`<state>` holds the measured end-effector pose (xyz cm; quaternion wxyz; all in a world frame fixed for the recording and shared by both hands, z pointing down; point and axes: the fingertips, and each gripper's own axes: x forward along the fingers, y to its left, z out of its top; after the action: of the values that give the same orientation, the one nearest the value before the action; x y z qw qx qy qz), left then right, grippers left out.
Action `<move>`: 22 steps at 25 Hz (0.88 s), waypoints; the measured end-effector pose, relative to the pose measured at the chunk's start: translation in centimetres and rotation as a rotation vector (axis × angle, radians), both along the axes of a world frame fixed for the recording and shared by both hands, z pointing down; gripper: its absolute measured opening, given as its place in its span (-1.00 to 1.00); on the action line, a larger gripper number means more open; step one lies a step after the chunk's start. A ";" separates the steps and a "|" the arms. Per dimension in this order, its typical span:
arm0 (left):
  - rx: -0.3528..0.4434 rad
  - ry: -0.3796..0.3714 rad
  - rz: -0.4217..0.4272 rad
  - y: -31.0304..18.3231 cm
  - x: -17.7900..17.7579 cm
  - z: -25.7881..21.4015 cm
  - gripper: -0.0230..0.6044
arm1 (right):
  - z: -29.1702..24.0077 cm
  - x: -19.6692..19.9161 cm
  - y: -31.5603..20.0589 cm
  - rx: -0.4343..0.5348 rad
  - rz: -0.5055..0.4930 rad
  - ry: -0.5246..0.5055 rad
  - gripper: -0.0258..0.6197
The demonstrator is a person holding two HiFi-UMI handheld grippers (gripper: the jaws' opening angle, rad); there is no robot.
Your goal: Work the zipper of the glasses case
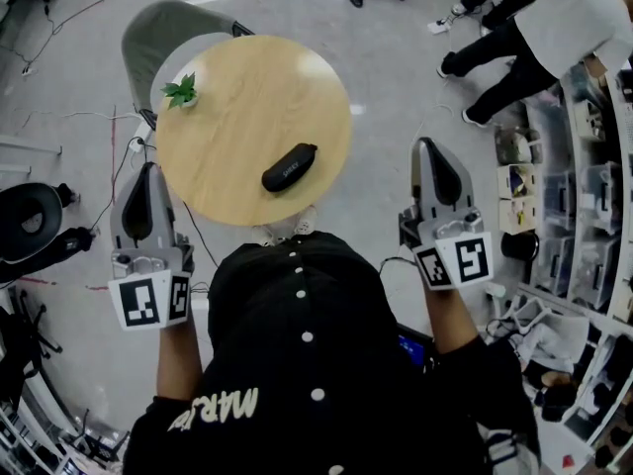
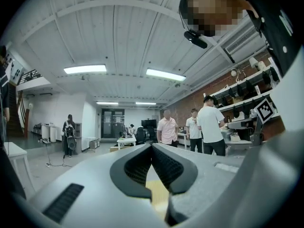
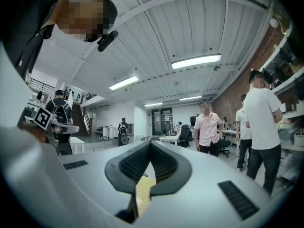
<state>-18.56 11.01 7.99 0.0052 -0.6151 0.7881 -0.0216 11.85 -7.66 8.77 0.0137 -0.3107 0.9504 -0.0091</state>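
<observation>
Glasses case (image 1: 289, 166): black, oblong, lying flat and slanted on the round wooden bench (image 1: 227, 137), on the half nearer the person; nothing touches it, and its zipper is too small to make out
Left tool (image 1: 148, 169): held off the bench's left edge, above the floor (image 1: 396, 77), well apart from the case; clenched on nothing, and in the left gripper view its ribbed pads (image 2: 138, 167) meet at the tip while it looks out level across the room
Right tool (image 1: 425, 144): held off the bench's right edge, also well apart from the case; clenched on nothing, and in the right gripper view its ribbed pads (image 3: 164, 165) close to a point, with only a sliver of the bench top showing below them
Potted plant (image 1: 182, 91): small and green, near the bench's far left edge, well apart from the case
Chair (image 1: 158, 28): grey, just beyond the bench at its far left
People (image 1: 524, 38): several stand at the head view's top right, near the shelving (image 1: 593, 196)
</observation>
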 end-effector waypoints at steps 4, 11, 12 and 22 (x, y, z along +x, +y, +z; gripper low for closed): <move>0.030 -0.008 -0.013 0.7 0.3 -1.1 -0.92 | -0.5 0.5 0.1 0.014 0.013 -0.008 -0.92; 0.050 -0.040 0.009 0.2 1.1 -1.7 -0.92 | -0.3 -0.2 0.2 0.009 -0.007 0.010 -0.92; 0.050 -0.041 0.011 0.2 1.2 -1.7 -0.92 | -0.3 -0.4 0.3 0.007 -0.012 0.015 -0.92; 0.051 -0.075 0.013 -0.3 1.3 -1.9 -0.92 | 0.0 -1.1 -0.2 0.002 -0.023 0.023 -0.91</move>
<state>-17.30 10.75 6.07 0.0505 -0.6187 0.7836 -0.0244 10.76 -7.86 8.79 0.0027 -0.2998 0.9540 -0.0049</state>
